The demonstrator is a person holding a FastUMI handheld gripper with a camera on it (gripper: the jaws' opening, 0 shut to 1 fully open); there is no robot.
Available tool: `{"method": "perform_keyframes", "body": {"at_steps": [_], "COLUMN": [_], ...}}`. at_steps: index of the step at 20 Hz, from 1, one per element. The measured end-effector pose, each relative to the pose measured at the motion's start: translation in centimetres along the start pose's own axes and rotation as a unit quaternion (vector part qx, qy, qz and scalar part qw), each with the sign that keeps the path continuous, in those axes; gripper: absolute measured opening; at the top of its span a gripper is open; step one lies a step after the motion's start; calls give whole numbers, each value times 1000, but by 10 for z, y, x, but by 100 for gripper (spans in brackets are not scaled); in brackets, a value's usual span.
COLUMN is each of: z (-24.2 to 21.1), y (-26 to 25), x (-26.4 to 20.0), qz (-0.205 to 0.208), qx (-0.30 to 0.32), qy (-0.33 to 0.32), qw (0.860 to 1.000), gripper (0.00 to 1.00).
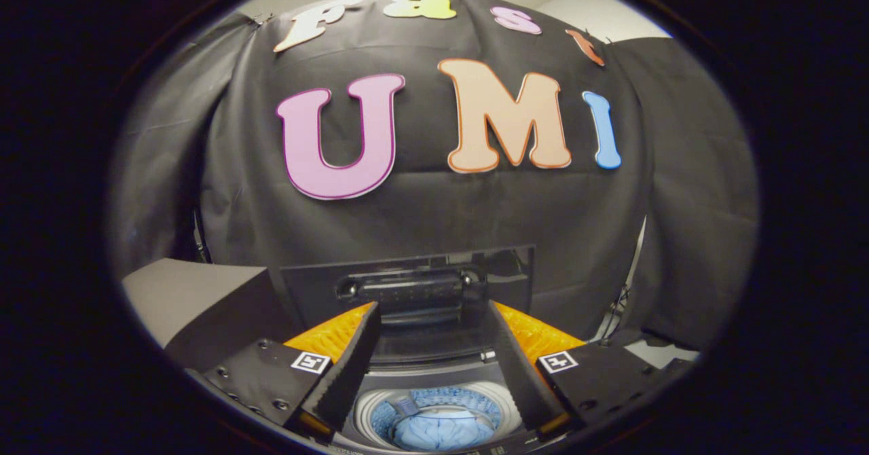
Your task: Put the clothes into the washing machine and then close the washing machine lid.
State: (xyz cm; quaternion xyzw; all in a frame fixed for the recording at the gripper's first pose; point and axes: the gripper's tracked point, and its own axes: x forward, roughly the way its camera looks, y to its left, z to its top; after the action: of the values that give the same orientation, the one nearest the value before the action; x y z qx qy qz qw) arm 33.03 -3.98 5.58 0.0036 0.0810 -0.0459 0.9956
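Fingers [346, 367] wide apart, empty — blue clothes [441, 431] in washing machine [434, 380] drum between them, lid [407, 285] upright.

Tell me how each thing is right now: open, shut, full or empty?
Washing machine lid: open, standing upright.
Washing machine drum: holds clothes.
Blue clothes: bunched inside the drum.
Gripper: open, fingers spread, holding nothing.

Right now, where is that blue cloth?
In the gripper view, the blue cloth lies inside the washing machine drum, below the open tool, between its fingers.
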Motion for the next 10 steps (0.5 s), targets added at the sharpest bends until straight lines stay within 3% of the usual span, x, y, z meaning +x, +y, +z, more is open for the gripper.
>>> {"method": "perform_keyframes", "body": {"at_steps": [10], "z": [55], "y": [20], "x": [53], "qz": [11], "qx": [16], "qy": [-73], "qw": [997], "gripper": [95]}}
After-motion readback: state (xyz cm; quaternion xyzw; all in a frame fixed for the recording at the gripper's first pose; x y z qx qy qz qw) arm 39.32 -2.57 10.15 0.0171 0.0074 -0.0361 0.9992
